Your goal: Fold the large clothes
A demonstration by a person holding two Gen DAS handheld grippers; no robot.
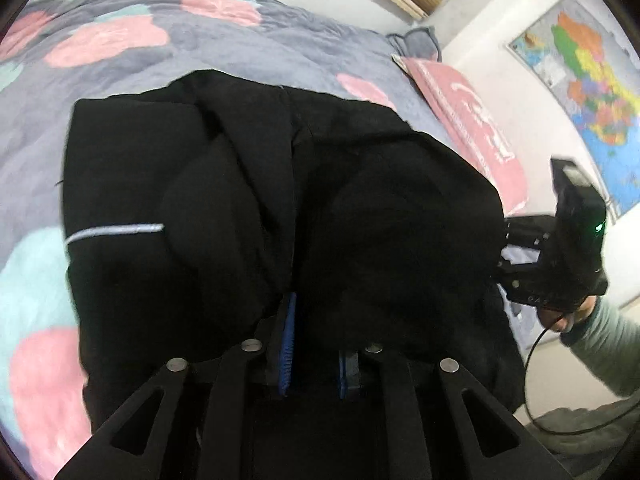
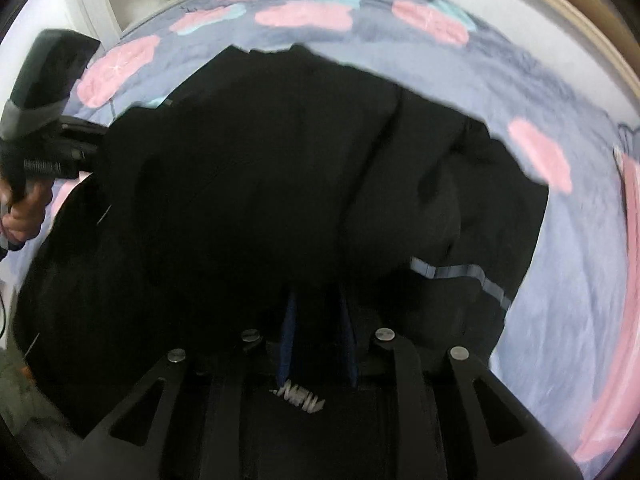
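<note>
A large black garment (image 1: pixel 256 184) lay bunched on the bed's grey quilt (image 1: pixel 248 32), which was patterned in pink and teal. The left hand-held gripper (image 1: pixel 316 344) had its blue-padded fingers (image 1: pixel 289 344) drawn close on a fold at the garment's near edge. The right hand-held gripper (image 2: pixel 318 340) likewise pinched black fabric between narrowed fingers (image 2: pixel 286 344). A pink pillow (image 1: pixel 468 120) lay at the far right, below a wall map (image 1: pixel 584 92).

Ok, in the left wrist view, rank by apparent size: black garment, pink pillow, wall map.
1. Black garment, by far the largest.
2. Pink pillow and wall map look alike; distance differs, so unranked.
</note>
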